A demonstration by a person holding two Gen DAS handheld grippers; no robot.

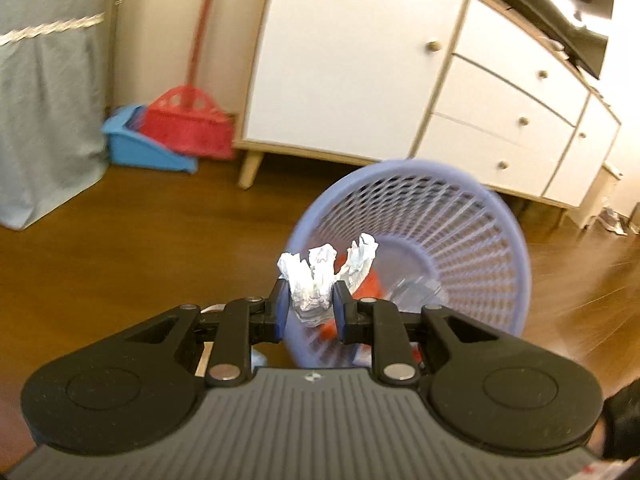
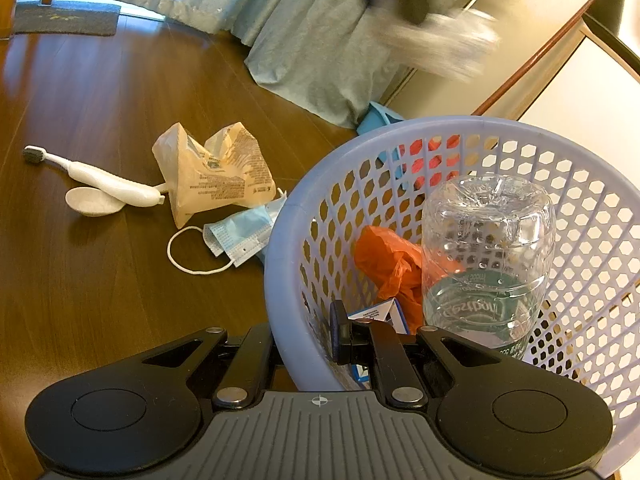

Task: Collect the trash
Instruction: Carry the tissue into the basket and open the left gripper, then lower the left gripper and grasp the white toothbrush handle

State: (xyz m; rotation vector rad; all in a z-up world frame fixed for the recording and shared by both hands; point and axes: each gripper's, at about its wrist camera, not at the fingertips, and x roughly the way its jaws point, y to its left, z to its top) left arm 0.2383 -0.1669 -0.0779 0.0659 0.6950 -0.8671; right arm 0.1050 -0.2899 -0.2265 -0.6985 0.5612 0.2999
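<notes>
My left gripper (image 1: 308, 300) is shut on a crumpled white paper (image 1: 316, 276) and holds it just in front of the mouth of the lilac mesh basket (image 1: 400, 168), which tips toward me. In the right wrist view my right gripper (image 2: 306, 336) is shut on the basket (image 2: 280, 240), one finger inside the wall and the other hidden outside it. Inside lie a clear plastic bottle (image 2: 488, 248), an orange plastic bag (image 2: 388, 260) and a small blue-and-white carton (image 2: 380, 314). The left gripper with its paper (image 2: 440, 44) shows blurred above the basket.
On the wood floor left of the basket lie a tan wrapper (image 2: 216, 176), a blue face mask (image 2: 240, 236), a white toothbrush (image 2: 96, 178) and a white spoon (image 2: 92, 202). A white cabinet (image 1: 352, 60), red broom (image 1: 188, 120), blue dustpan (image 1: 136, 144) and grey-blue curtain (image 1: 44, 112) stand behind. More paper (image 1: 612, 220) lies far right.
</notes>
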